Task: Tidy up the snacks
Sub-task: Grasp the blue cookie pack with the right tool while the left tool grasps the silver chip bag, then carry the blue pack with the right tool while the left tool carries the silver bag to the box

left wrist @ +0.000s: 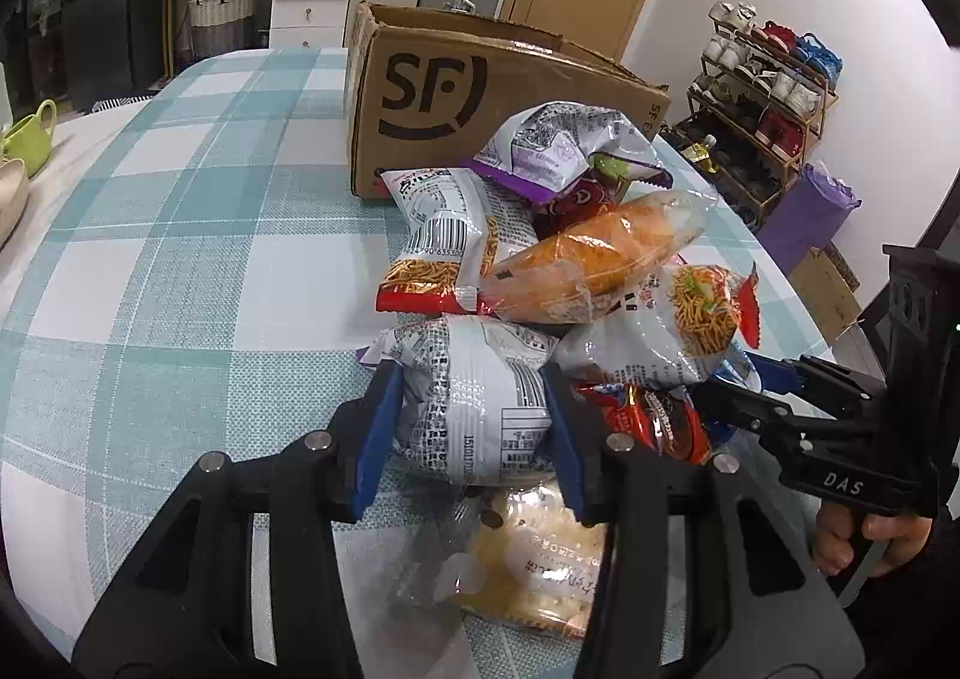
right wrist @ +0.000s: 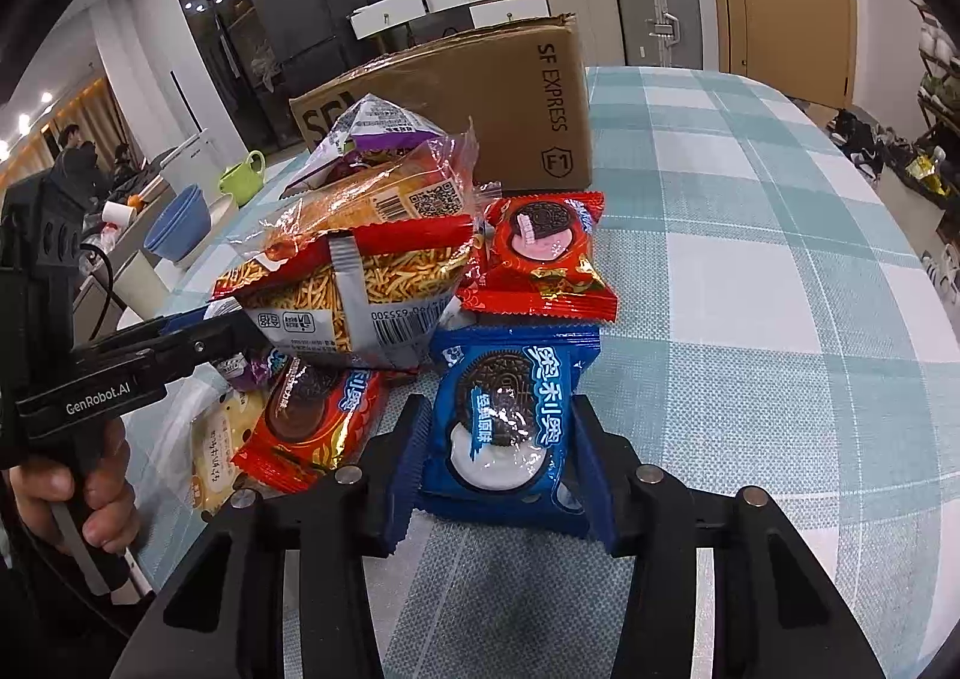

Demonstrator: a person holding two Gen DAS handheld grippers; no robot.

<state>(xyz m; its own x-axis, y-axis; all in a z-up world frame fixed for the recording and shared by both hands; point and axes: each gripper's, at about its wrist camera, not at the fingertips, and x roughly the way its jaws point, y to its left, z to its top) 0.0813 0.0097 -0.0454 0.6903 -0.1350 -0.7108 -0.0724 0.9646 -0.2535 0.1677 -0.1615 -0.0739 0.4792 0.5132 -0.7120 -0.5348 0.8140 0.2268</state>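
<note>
Left wrist view: left tool pinching a silver snack bag at the near edge of the snack pile on the tabletop; cardboard box stands beyond the pile.

Right wrist view: right tool pinching a blue cookie pack, flat on the tabletop. Judgement: sorting barely begun; no snack visibly boxed.

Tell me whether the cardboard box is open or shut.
Open. In the left wrist view the cardboard box shows raised top flaps and no closed lid. Its contents cannot be seen.
</note>
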